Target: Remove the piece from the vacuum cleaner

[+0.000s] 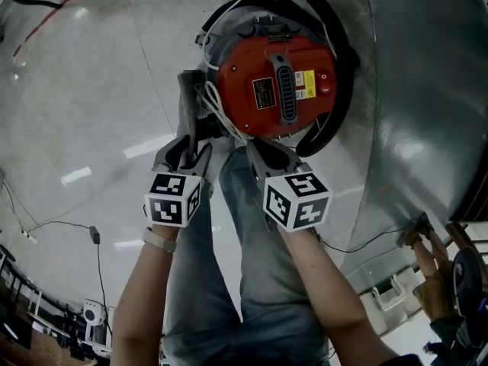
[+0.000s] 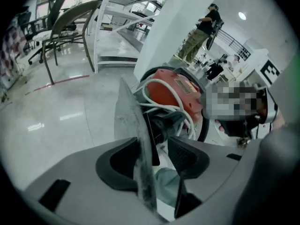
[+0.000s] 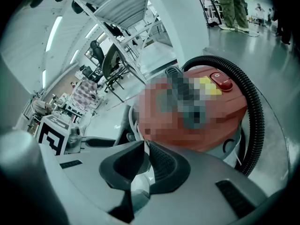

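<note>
Grey piece (image 2: 129,116) partly hides one of left gripper's (image 2: 154,146) jaws.

The round red-orange vacuum cleaner (image 1: 244,67) has a black ribbed hose (image 1: 345,90) and a white cord (image 1: 217,105); the flat piece (image 2: 129,121) is dusty grey, the glossy floor (image 1: 91,90) pale grey.

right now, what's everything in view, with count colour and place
vacuum cleaner: one, red, on the floor ahead
hose: one, black, looped round the vacuum cleaner
cord: one, white, bunched on its left in head view
nozzle piece: one, grey, flat, between the left gripper's jaws
chairs: a few, dark, far across the floor
bystander: one, dark top, standing far back
left gripper: one, grey, jaws open around the nozzle piece
right gripper: one, grey, jaws together, beside the cord
legs: two, blue jeans, below the grippers
</note>
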The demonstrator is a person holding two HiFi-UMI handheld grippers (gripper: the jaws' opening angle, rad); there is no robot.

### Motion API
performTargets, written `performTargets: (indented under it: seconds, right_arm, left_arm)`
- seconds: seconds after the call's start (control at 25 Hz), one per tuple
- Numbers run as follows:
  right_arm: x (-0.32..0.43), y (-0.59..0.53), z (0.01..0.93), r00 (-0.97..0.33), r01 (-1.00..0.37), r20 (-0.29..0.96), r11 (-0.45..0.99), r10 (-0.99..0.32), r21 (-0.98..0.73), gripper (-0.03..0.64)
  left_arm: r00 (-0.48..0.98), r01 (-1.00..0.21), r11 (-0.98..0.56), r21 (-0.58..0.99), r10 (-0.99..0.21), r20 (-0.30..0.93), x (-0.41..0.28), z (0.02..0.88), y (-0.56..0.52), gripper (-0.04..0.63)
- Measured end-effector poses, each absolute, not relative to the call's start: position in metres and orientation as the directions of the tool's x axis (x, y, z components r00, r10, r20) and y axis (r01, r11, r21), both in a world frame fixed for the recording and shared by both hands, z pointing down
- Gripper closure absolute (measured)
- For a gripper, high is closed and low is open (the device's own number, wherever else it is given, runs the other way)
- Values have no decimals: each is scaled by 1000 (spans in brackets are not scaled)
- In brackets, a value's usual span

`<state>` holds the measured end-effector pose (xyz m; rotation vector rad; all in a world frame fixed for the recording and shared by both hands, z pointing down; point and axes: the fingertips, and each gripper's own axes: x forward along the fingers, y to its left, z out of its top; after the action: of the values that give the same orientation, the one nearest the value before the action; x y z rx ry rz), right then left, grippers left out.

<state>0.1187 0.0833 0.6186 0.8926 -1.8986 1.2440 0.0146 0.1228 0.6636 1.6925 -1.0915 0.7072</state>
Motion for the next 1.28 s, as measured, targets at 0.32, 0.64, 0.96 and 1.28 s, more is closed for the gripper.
performTargets:
  seconds: [0.32,0.64,0.96,1.28]
  right_arm:
    - [126,86,616,-535,-825,828,313,-168,-470,558]
    - [137,86,618,-533,-829,829,301,-170,-471,558]
    - [138,85,621,-535,-830,828,291,-169,-476,558]
    - [144,82,618,-530,-833,830,290,-172,-471,558]
  left_arm:
    - [302,-953,-113,281,-312,901,6,676,128,534]
    - [348,-916,96,390,-297,889,10,670,125,538]
    - [272,-949,71,306,-302,914,10,671,124,533]
    - [187,-980,10,199,-295,937,9,665,130,500]
